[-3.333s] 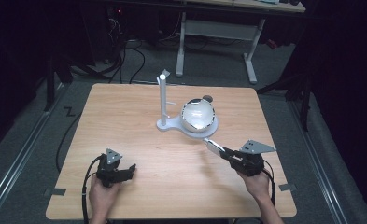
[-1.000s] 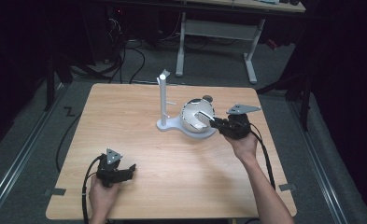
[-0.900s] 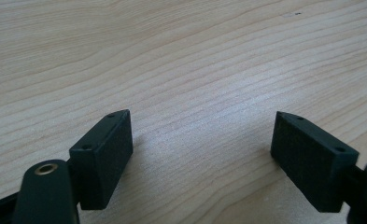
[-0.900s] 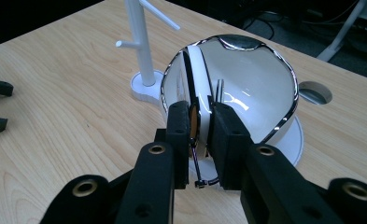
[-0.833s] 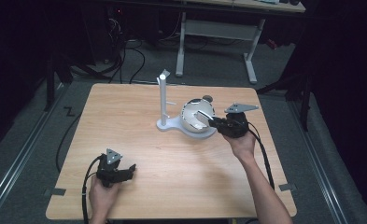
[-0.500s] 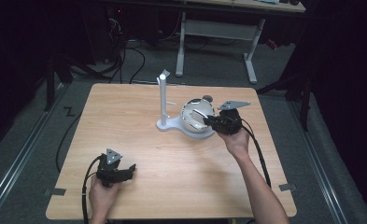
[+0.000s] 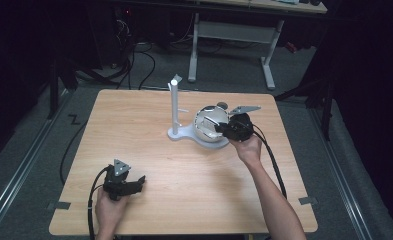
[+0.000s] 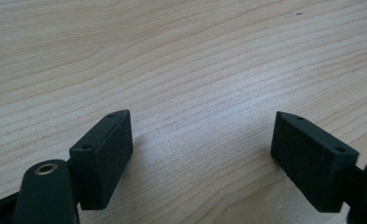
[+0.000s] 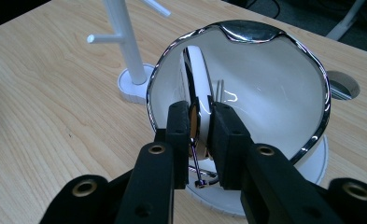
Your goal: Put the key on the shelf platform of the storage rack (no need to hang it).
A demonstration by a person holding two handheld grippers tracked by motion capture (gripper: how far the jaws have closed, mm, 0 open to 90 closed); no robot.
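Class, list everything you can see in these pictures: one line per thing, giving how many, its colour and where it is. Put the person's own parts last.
Light wooden table: one, pale wood grain, at the middle of the high view.
White stand with an upright post and side pegs: one, white, on the table's far middle, its flat base beside the bowl.
Round white bowl with a chrome rim: one, white inside, on the stand's base; a white handle-like strip inside it.
Grey desk frame: one, grey, on the floor beyond the table.
Black cables: several, on the floor behind the table.
Left gripper: one, black, near table edge, jaws wide apart over bare wood.
Right gripper: one, black, at the bowl, jaws shut on the white strip.
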